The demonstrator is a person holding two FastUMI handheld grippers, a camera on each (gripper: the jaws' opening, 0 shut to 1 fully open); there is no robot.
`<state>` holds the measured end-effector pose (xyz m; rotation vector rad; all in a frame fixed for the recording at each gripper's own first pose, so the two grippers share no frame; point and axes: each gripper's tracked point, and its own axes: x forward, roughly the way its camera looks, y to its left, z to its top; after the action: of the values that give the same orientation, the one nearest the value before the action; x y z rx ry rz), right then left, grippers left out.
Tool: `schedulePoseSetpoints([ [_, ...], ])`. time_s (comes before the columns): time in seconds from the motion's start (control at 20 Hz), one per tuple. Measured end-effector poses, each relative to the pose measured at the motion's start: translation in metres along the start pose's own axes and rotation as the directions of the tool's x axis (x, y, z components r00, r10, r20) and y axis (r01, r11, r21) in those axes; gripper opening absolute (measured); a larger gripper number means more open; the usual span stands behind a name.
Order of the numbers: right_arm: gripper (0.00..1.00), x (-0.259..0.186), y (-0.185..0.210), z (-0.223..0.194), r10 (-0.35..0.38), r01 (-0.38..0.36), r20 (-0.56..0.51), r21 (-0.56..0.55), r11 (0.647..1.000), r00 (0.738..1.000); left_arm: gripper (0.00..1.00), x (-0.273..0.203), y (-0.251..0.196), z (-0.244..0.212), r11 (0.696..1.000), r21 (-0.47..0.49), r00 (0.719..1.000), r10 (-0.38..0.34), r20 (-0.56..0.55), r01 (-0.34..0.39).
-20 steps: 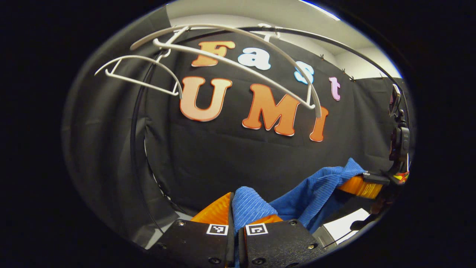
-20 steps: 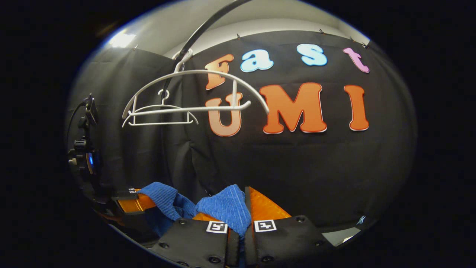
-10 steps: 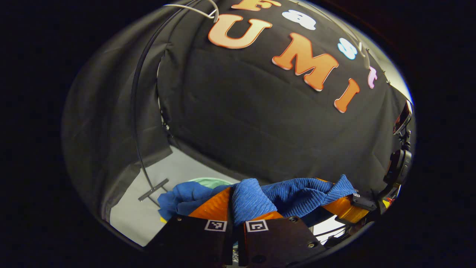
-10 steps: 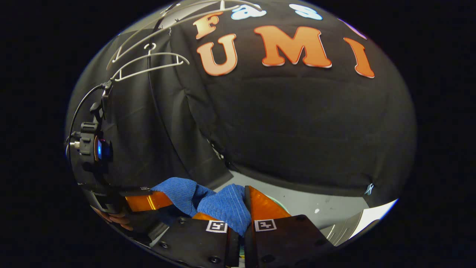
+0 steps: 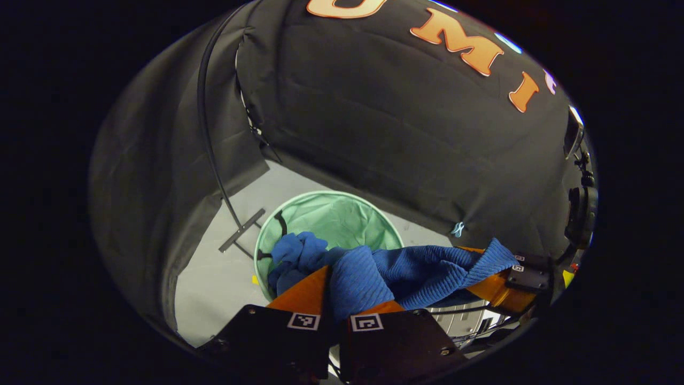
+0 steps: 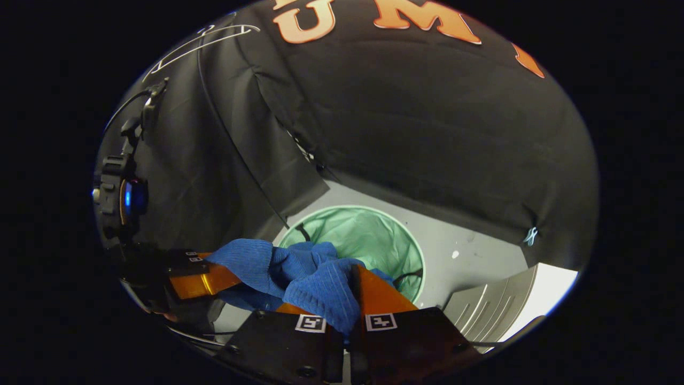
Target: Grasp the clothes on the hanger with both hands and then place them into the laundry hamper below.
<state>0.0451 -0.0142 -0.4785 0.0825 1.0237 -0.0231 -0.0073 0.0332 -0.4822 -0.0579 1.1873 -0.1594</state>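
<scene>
Left gripper (image 5: 342, 291) is clamped on one end of the blue knit garment (image 5: 422, 270), right gripper (image 6: 350, 297) is clamped on the other end, fabric bunched between both fingers of each. Garment is strung between the two grippers; in the left gripper view it runs from the gripper toward 2 o'clock to the other gripper, its loose end hanging at 11 o'clock over the green laundry hamper (image 5: 342, 214). Hamper stands on the floor (image 6: 470, 246), below and ahead of both grippers at 12 o'clock, against the black cloth wall.
</scene>
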Motion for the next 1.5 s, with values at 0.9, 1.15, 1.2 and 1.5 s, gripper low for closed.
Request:
schedulePoseSetpoints([
  [0.9, 0.98, 0.003, -0.001, -0.019, -0.038, 0.038, 0.003, 0.015, 0.999, 0.999, 0.98, -0.021, 0.027, -0.012, 0.998, -0.028, 0.998, 0.063, 0.018, -0.062],
  [1.15, 0.98, -0.02, 0.0, 0.011, -0.058, 0.059, 0.106, -0.001, 0.998, 0.993, 0.93, -0.051, 0.026, 0.033, 0.997, -0.067, 0.984, 0.053, 0.17, -0.042],
  [1.2, 0.99, -0.027, 0.004, 0.023, -0.054, 0.055, 0.141, -0.005, 0.998, 0.988, 0.98, -0.062, 0.026, 0.05, 0.997, -0.07, 0.976, 0.055, 0.211, -0.041],
  [1.5, 0.98, -0.108, 0.011, 0.111, -0.044, 0.053, 0.378, -0.013, 0.999, 0.925, 0.98, -0.152, 0.011, 0.147, 0.997, 0.006, 0.88, 0.06, 0.47, -0.071],
])
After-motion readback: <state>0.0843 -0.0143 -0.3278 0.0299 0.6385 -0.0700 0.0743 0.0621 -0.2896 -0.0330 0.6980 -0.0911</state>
